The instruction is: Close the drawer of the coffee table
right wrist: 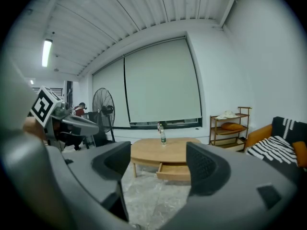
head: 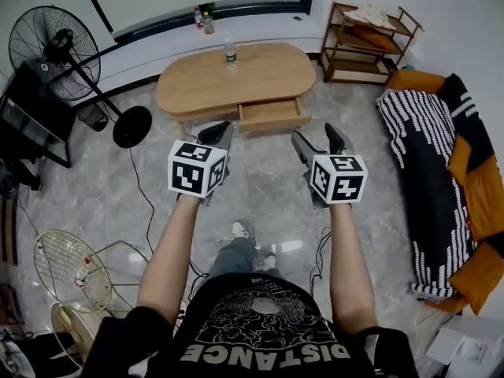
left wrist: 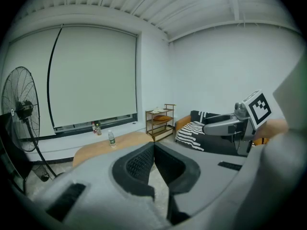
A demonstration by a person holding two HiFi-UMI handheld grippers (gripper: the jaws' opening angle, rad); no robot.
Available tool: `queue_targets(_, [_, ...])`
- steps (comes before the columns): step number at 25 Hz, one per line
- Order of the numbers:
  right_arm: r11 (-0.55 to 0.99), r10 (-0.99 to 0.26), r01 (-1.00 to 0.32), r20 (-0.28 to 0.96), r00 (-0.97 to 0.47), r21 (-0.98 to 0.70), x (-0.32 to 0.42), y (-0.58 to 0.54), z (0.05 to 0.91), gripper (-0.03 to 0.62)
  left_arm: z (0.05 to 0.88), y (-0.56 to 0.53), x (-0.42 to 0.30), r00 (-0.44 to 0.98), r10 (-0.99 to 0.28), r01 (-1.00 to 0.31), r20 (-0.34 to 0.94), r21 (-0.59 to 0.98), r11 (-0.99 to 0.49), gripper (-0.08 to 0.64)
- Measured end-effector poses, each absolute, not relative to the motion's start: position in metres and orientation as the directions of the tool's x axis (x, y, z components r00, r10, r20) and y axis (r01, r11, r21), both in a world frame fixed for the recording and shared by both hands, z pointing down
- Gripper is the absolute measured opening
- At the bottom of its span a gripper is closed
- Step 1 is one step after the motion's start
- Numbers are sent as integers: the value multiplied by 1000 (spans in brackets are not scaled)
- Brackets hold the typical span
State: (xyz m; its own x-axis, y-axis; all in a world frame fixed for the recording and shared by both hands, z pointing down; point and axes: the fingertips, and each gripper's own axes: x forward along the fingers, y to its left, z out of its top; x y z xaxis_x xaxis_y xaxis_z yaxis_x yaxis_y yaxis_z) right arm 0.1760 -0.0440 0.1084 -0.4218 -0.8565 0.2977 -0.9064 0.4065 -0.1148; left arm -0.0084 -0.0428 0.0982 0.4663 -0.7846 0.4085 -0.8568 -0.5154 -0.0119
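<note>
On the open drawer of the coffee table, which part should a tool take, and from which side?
Take the flat front panel of the drawer, coming from in front and moving straight toward the coffee table. The drawer stands pulled out and no handle shows, so pressing mid-panel probably beats pinching.

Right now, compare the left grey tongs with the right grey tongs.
The left grey tongs are closed tip to tip; the right grey tongs stand wide apart. The right tongs frame the open wooden drawer between them; the left tongs' view shows no drawer. Both are empty and short of the oval wooden coffee table.
</note>
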Motion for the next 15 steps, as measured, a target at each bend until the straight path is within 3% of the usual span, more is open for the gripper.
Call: queue_targets(15, [387, -851, -915, 339, -401, -113, 153, -155, 131, 350, 125, -157, -21, 499, -752, -839, 430, 22, -544, 2])
